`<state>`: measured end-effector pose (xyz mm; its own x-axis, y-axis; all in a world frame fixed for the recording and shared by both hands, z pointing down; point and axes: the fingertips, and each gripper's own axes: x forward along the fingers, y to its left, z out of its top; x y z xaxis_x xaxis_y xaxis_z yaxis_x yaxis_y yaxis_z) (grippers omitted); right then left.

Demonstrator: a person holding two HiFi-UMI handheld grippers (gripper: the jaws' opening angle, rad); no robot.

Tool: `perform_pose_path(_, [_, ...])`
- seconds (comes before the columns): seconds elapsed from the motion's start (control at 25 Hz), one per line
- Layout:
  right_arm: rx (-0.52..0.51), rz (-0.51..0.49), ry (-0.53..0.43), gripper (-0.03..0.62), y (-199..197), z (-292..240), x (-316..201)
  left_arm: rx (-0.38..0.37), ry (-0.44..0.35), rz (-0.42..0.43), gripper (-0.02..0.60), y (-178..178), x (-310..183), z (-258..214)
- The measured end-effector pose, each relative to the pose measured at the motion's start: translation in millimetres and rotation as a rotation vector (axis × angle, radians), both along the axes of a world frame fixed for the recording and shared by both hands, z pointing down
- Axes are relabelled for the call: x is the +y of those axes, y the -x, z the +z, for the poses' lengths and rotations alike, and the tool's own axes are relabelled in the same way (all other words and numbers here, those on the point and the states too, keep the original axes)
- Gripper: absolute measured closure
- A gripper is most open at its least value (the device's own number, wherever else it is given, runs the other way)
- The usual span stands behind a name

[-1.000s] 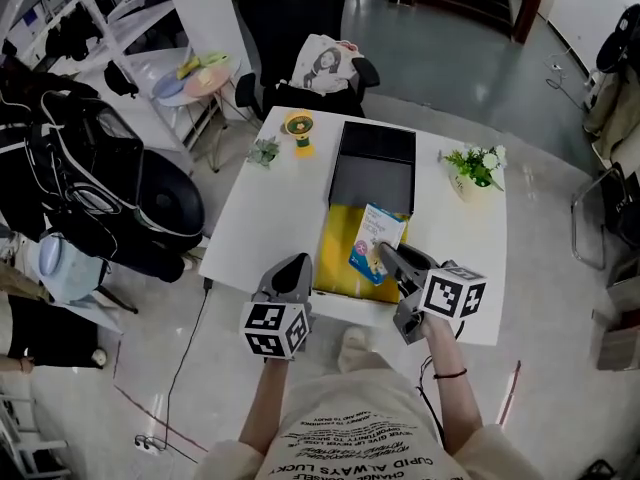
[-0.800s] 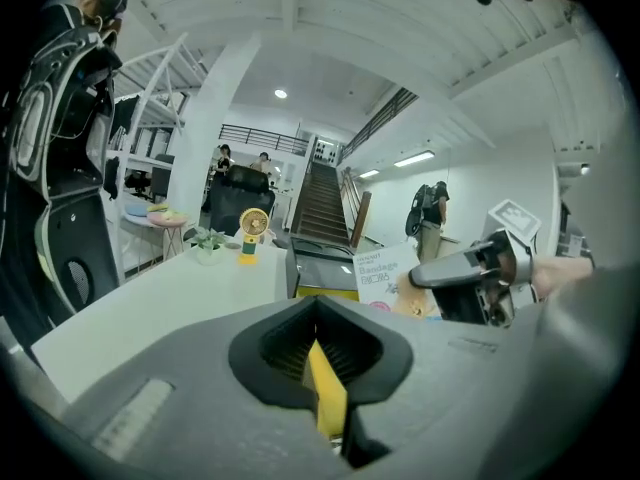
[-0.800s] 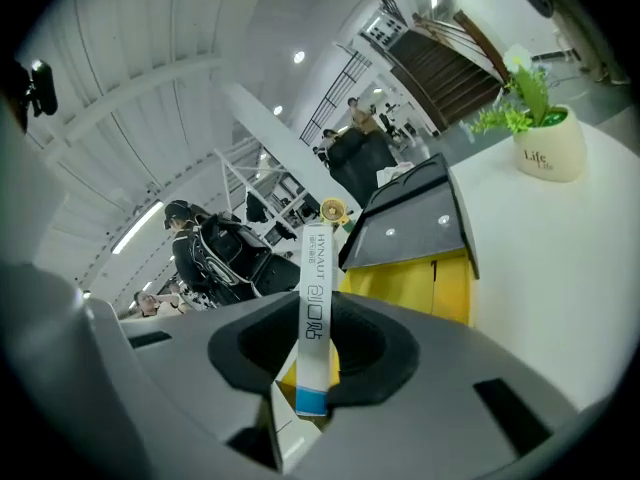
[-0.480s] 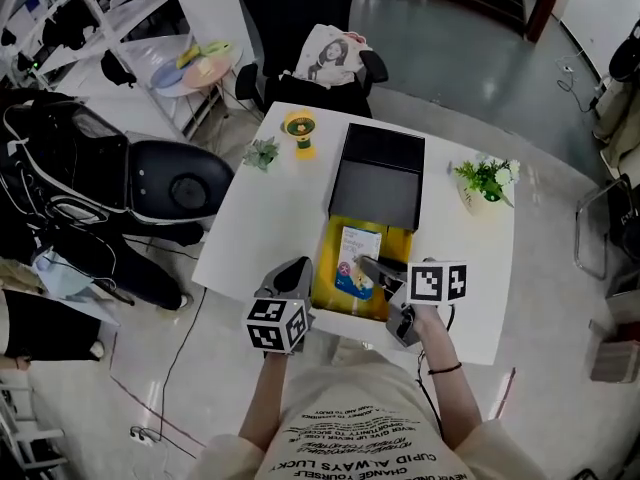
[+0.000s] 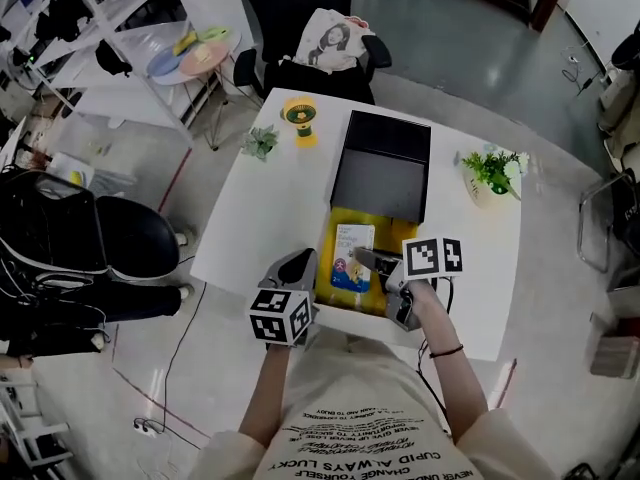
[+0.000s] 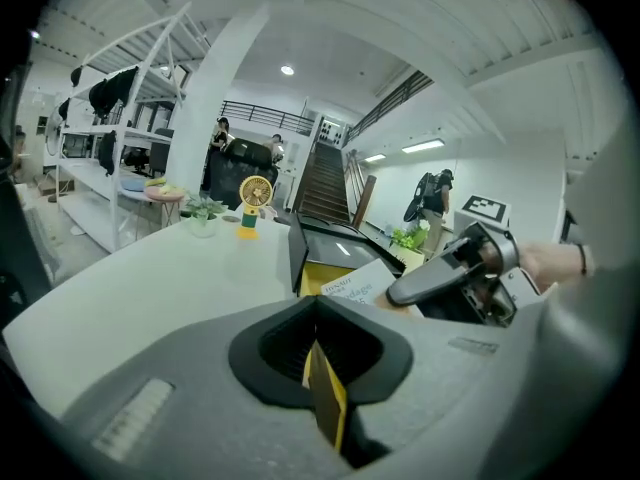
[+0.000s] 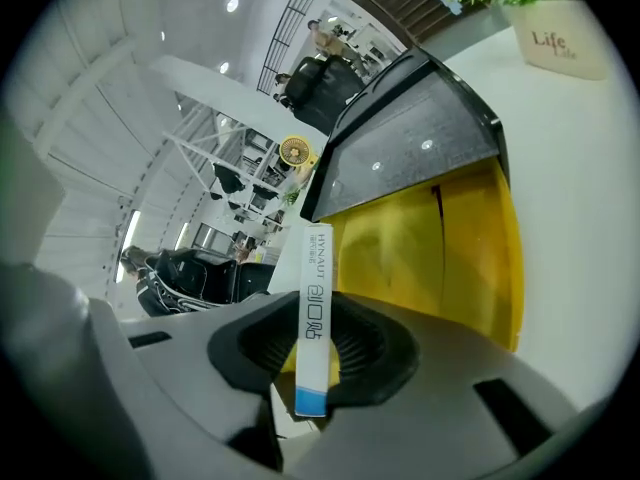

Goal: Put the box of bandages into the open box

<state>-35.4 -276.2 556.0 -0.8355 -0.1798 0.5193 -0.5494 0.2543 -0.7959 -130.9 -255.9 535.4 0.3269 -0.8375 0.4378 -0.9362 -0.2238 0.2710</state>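
Head view: my right tongs (image 5: 362,260) grip the box of bandages (image 5: 350,256) over the yellow inside of the open box (image 5: 395,233) on the worktop (image 5: 270,208). My left tongs (image 5: 298,264) sit at its 9 o'clock.

Left gripper view: these tongs are closed, with a thin yellow strip I cannot identify in the seam.

Right gripper view: the tongs clamp the box of bandages edge-on, and its near end is hidden between them.
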Motion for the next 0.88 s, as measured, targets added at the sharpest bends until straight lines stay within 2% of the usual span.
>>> perform_pose_path(0.24, [-0.034, 0.057, 0.087, 0.502, 2, 9, -4, 0.008, 0.022, 0.045, 0.56, -4, -1, 4])
perform_pose_path(0.4, [-0.021, 0.101, 0.119, 0.496, -1, 16, -6, 0.01, 0.034, 0.076, 0.56, -5, -5, 4])
perform_pose_path(0.68, [0.061, 0.123, 0.108, 0.497, -4, 29, -7, 0.008, 0.043, 0.125, 0.56, -5, -11, 4])
perform_pose_path(0.88, [0.115, 0.113, 0.064, 0.493, -1, 32, -8, 0.015, 0.05, 0.142, 0.558, -5, -14, 6])
